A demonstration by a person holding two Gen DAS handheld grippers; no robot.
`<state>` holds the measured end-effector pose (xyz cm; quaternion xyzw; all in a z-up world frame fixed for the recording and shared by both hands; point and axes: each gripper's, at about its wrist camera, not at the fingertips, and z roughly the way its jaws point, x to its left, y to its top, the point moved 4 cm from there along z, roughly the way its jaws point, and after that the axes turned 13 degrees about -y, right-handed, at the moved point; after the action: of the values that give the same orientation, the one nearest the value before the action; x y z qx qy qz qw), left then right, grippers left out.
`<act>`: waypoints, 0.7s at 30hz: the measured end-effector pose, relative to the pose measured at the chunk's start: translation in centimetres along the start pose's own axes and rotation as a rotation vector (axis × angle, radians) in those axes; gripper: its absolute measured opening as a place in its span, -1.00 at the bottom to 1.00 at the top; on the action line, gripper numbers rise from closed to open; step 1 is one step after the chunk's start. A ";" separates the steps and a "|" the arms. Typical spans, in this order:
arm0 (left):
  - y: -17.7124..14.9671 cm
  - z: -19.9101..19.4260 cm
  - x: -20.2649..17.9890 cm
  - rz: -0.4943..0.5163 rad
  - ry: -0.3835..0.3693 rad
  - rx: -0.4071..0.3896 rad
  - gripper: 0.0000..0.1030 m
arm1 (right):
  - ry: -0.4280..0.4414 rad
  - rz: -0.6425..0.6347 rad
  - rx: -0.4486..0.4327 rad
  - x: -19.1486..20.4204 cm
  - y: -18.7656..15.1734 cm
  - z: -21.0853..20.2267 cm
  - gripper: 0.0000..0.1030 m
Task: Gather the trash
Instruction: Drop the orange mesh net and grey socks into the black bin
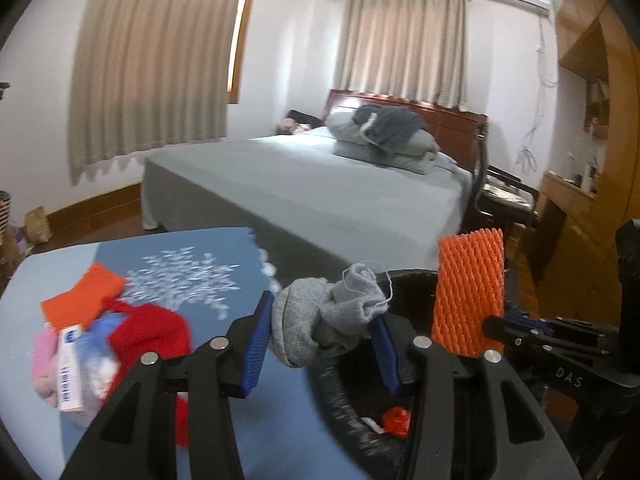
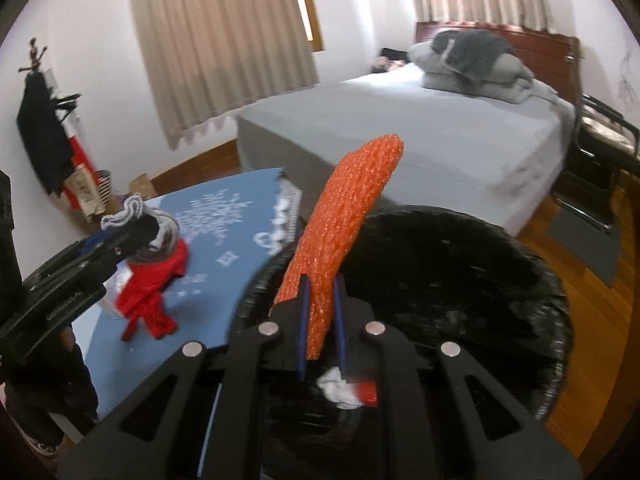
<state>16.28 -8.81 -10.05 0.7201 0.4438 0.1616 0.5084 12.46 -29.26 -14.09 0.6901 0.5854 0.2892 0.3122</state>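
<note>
My left gripper [image 1: 320,320] is shut on a rolled grey sock [image 1: 320,320], held at the near rim of the black trash bin [image 1: 344,396]; it also shows in the right wrist view [image 2: 148,228]. My right gripper [image 2: 320,280] is shut on an orange foam fruit net [image 2: 344,220], held upright over the bin [image 2: 460,280]; the net also shows in the left wrist view [image 1: 468,296]. White and red scraps [image 2: 348,392] lie at the bottom of the bin.
A blue table [image 1: 180,268] to the left holds a red cloth [image 1: 156,332], an orange card [image 1: 84,300], a white box [image 1: 72,372] and a pink item [image 1: 42,364]. A grey bed [image 1: 320,184] stands behind. A wooden floor [image 2: 592,320] lies to the right.
</note>
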 end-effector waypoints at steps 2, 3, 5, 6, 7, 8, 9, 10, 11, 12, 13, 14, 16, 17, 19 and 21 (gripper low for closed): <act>0.2 1.0 -1.0 0.008 -0.021 0.006 -0.10 | -0.024 0.007 0.000 -1.2 -0.3 0.0 -0.80; 0.2 1.5 -1.5 0.011 -0.034 0.010 -0.10 | -0.037 0.011 -0.001 -1.8 -0.5 0.0 -0.79; 0.2 2.3 -2.3 0.012 -0.056 0.016 -0.10 | -0.057 0.018 0.000 -2.9 -0.9 0.0 -0.80; 0.2 2.6 -2.7 0.013 -0.066 0.019 -0.10 | -0.067 0.026 0.001 -3.6 -1.1 0.0 -0.79; 0.3 3.1 -3.3 0.016 -0.078 0.024 -0.10 | -0.075 0.036 0.003 -4.2 -1.3 0.0 -0.79; 0.2 3.4 -3.6 0.018 -0.087 0.026 -0.10 | -0.079 0.042 0.004 -4.7 -1.3 0.1 -0.79; 0.3 3.8 -4.1 0.021 -0.098 0.029 -0.10 | -0.088 0.049 0.006 -5.2 -1.3 0.1 -0.79; 0.2 4.3 -4.5 0.023 -0.109 0.033 -0.10 | -0.096 0.056 0.006 -5.6 -1.4 0.1 -0.79; 0.2 4.6 -4.8 0.024 -0.116 0.035 -0.10 | -0.103 0.062 0.006 -6.1 -1.6 0.1 -0.79; 0.2 5.1 -5.3 0.023 -0.126 0.041 -0.10 | -0.108 0.066 0.007 -6.3 -1.6 0.1 -0.79; 0.2 5.6 -5.7 0.021 -0.135 0.048 -0.10 | -0.114 0.071 0.010 -6.7 -1.7 0.2 -0.79; 0.2 6.0 -6.0 0.020 -0.144 0.052 -0.09 | -0.121 0.074 0.012 -7.1 -1.9 0.2 -0.79; 0.0 6.6 -6.7 0.029 -0.161 0.063 -0.07 | -0.132 0.078 0.018 -7.4 -1.8 0.4 -0.75; 0.0 6.8 -6.9 0.034 -0.165 0.067 -0.01 | -0.142 0.080 0.019 -7.7 -1.9 0.4 -0.74; -0.2 7.3 -7.2 0.036 -0.189 0.085 0.11 | -0.161 0.084 0.027 -8.2 -2.1 0.5 -0.59; -0.2 7.2 -7.2 0.036 -0.189 0.084 0.24 | -0.188 0.092 0.022 -8.6 -2.1 0.3 -0.10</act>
<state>17.17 -18.85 -11.74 0.7606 0.3873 0.0832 0.5144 10.08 -37.53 -16.23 0.7437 0.5243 0.2308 0.3445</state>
